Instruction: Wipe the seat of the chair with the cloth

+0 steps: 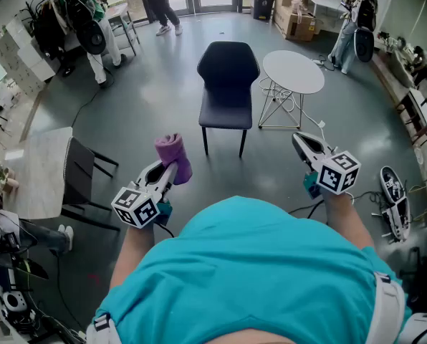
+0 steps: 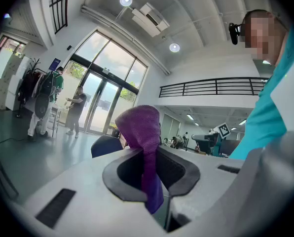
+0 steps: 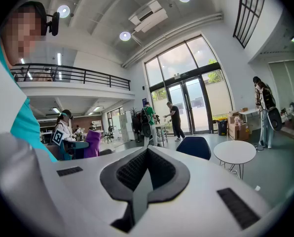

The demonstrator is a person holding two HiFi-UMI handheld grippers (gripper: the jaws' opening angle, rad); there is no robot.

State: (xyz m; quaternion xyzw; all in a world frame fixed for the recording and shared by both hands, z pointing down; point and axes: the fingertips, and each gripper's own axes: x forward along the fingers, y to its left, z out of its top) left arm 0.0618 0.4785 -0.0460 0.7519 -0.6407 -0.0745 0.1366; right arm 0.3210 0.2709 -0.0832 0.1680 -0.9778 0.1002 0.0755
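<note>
Two claws show in the head view, both in front of the person and well short of the dark blue chair, which stands on the grey floor with its seat turned toward them. The left claw is clamped on the purple cloth, a bunched wad standing above the jaw tips. The right claw has its jaws together on nothing. The step in hand appears to be the approach. Carry the cloth forward and down, lay its free bulk flat on the seat, then stroke from backrest to front edge without scraping the jaw tips. A round white surface on wire legs stands just beside the chair on the right; keep the right claw off it. In the left gripper view, the cloth fills the gap between the jaws, its tail hanging below. In the right gripper view, the jaws meet, empty, with chair and surface ahead.
</note>
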